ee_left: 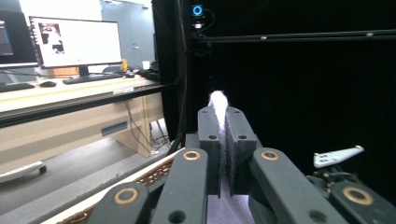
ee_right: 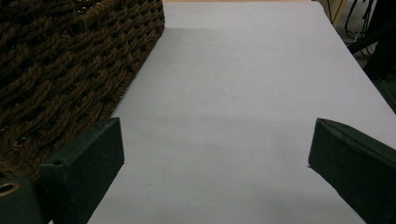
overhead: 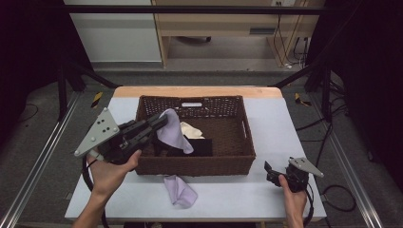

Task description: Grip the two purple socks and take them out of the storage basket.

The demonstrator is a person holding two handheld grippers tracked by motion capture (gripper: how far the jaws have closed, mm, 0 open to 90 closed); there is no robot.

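A brown wicker basket stands mid-table on the white table. My left gripper is shut on a pale lilac cloth and holds it over the basket's left part; the cloth hangs down from the jaws. In the left gripper view the cloth's tip pokes up between the pressed jaws. A second lilac cloth lies crumpled on the table in front of the basket. Inside the basket lie a cream cloth and a black cloth. My right gripper rests open at the table's front right, nothing between its jaws.
The basket's wall is close on the left in the right gripper view, with bare white table ahead. Black frame bars and cables surround the table. A desk with a monitor stands beyond.
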